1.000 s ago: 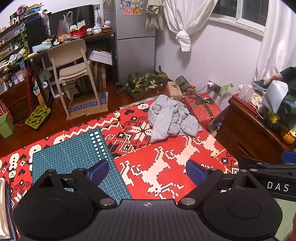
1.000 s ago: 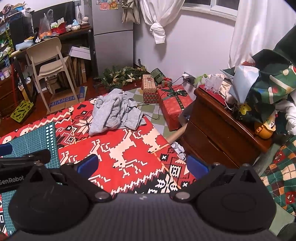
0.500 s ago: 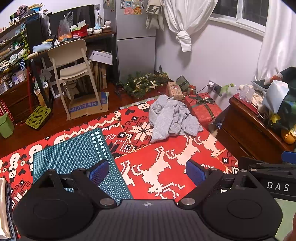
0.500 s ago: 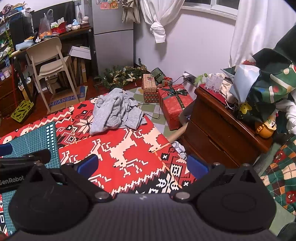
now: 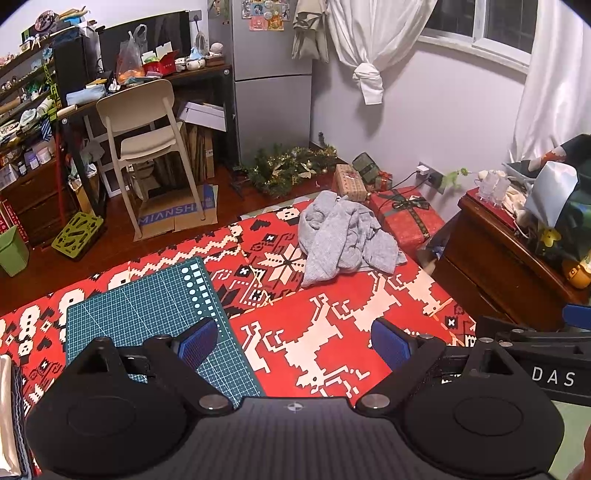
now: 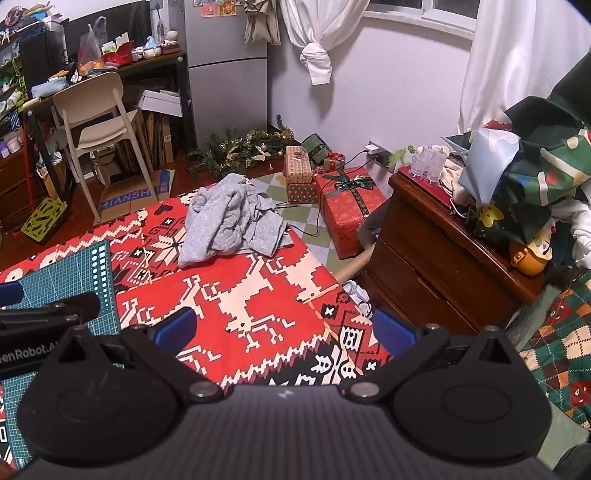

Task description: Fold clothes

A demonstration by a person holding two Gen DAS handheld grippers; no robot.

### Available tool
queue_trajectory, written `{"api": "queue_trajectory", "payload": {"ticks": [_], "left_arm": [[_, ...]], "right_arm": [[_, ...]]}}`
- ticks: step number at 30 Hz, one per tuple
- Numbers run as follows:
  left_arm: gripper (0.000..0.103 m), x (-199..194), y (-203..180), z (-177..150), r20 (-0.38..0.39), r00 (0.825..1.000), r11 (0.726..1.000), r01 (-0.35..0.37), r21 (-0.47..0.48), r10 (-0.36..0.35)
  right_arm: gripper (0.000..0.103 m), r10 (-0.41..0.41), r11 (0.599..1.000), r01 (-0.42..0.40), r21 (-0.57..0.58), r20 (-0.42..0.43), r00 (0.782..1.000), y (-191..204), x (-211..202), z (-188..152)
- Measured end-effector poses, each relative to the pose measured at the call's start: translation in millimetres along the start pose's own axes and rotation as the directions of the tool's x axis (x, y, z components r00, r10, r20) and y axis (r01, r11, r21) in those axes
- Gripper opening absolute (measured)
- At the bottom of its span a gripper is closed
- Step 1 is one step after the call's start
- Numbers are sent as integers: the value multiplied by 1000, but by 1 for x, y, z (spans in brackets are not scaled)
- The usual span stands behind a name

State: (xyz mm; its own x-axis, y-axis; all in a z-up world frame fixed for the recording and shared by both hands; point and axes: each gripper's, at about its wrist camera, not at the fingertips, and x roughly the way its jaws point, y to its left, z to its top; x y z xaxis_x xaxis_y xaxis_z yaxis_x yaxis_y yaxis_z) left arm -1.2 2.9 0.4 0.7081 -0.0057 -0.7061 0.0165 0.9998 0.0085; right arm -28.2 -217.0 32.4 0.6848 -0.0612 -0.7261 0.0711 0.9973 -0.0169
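Right wrist alone shows plaid quilt (image 6: 554,350), probably

white chair (image 5: 147,122) by desk — green cutting mat (image 5: 147,314) | red gift box (image 6: 347,210)

Bkgd: lilac wall (image 5: 436,122), white knotted curtain (image 5: 365,48) at window (image 5: 476,22). Grey fridge (image 5: 271,92), cream chair (image 5: 147,140), dark wood dresser (image 6: 443,251) R. Wood floor (image 5: 44,262).
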Motion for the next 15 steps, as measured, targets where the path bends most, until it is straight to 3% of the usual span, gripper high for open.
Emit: {"api": "queue_trajectory", "payload": {"ticks": [15], "left_arm": [[90, 6, 1, 1, 10, 1000, 1000, 11, -4, -11]], "right_arm": [[103, 9, 1000, -9, 22, 0, 1000, -2, 7, 3]]}}
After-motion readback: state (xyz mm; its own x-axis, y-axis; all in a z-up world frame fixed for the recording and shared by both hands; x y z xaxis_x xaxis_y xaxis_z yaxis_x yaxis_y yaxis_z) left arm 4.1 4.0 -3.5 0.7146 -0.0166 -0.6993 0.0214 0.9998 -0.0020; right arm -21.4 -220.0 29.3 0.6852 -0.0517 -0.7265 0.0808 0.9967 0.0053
